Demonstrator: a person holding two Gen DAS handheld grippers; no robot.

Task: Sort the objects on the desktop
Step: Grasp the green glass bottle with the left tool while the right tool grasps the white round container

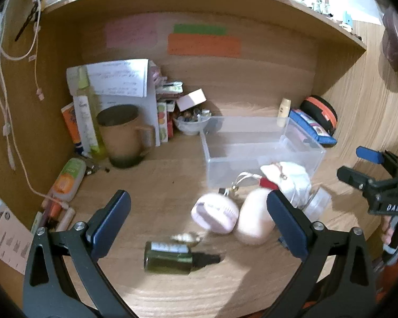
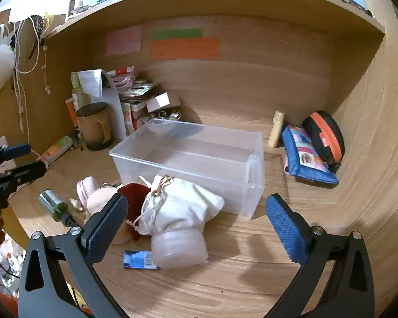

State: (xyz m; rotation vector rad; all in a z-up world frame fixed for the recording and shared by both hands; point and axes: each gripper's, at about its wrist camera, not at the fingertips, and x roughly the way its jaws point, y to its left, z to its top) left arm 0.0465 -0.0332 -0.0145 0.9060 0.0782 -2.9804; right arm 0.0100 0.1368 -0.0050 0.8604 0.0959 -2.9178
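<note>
Wooden desk [image 2: 252,278] holds a clear plastic bin [image 2: 199,156]; just before it lie a white drawstring pouch [image 2: 180,209] and dark green bottle [image 1: 169,257]. Left gripper [image 1: 199,225] and right gripper [image 2: 196,228] hover wide open, empty.

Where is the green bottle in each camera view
Left wrist: the green bottle lies on its side low in the centre, between the open left claw fingers.
Right wrist: the same bottle lies at the left edge, left of the right claw.
Shared landmark: the clear plastic bin.
</note>
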